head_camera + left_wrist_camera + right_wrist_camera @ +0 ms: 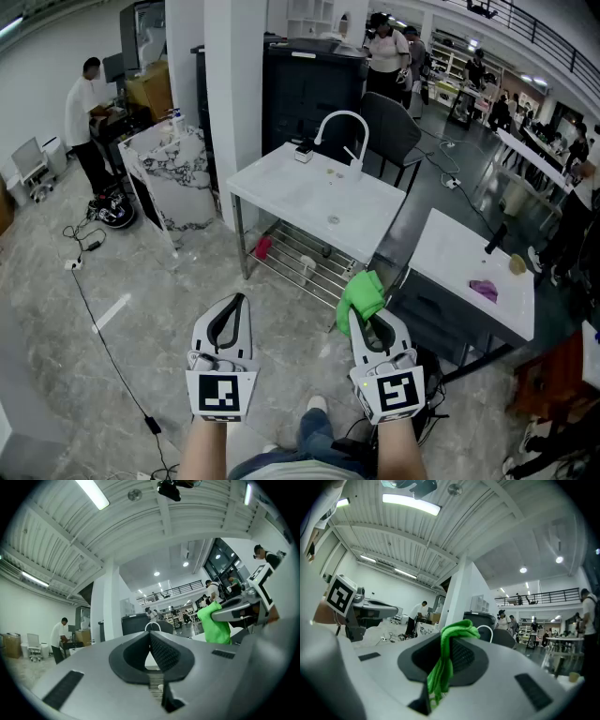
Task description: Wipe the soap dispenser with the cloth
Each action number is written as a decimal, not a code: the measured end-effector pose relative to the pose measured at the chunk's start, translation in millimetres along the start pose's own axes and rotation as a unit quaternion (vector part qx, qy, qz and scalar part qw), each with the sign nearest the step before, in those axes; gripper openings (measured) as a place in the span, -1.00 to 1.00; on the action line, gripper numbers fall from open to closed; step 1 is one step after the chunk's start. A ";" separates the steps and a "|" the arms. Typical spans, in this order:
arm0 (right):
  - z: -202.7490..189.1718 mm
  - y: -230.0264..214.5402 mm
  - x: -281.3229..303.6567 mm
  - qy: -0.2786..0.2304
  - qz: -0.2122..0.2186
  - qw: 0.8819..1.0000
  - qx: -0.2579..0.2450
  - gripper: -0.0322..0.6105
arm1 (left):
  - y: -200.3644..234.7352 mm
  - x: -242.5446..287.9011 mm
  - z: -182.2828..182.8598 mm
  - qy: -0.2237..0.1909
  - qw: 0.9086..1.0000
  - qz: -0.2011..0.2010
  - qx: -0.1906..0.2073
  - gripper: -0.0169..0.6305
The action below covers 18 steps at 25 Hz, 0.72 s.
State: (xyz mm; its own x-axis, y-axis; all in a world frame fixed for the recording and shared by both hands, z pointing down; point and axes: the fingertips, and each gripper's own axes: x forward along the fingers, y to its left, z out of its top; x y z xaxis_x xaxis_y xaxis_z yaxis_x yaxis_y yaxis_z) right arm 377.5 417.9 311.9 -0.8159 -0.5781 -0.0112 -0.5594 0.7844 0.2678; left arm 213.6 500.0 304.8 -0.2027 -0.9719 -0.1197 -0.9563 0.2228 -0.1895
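Out on open floor, short of both tables
Bare floor [141, 272] runs wide up to two white tables, far table [281, 187] and right table [455, 262]. Two grippers: left gripper [238, 302] pinched closed on nothing, right gripper [367, 321] clamping the one green cloth [362, 295]. Can't pick out the soap dispenser.

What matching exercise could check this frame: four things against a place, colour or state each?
Things:
1 left tool
2 cloth
3 faucet
4 rag

States:
A pink
B shut, empty
C arched over table
D clamped in right tool

Pairs: 1-B, 2-D, 3-C, 4-A.
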 end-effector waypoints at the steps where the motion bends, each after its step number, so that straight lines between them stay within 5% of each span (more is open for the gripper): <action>1: 3.2 3.2 -1.4 0.003 0.000 1.000 -0.001 -0.75 | 2.2 -3.6 3.3 -0.001 1.000 0.000 -0.004 -0.91; 10: 6.2 4.4 3.2 0.006 0.007 1.000 -0.014 -0.75 | 6.5 -6.5 7.3 -0.004 1.000 0.015 -0.020 -0.91; 18: -16.7 -10.8 92.3 0.017 -0.007 1.000 0.010 -0.75 | 59.6 55.9 -25.0 0.009 1.000 0.023 -0.017 -0.91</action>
State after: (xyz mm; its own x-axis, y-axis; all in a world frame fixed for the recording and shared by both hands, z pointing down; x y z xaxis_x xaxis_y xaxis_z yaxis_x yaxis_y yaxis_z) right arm 310.7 352.3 324.1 -0.8023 -0.5967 0.0172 -0.5747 0.7798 0.2481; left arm 140.0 457.1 311.1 -0.2506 -0.9618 -0.1103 -0.9523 0.2654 -0.1509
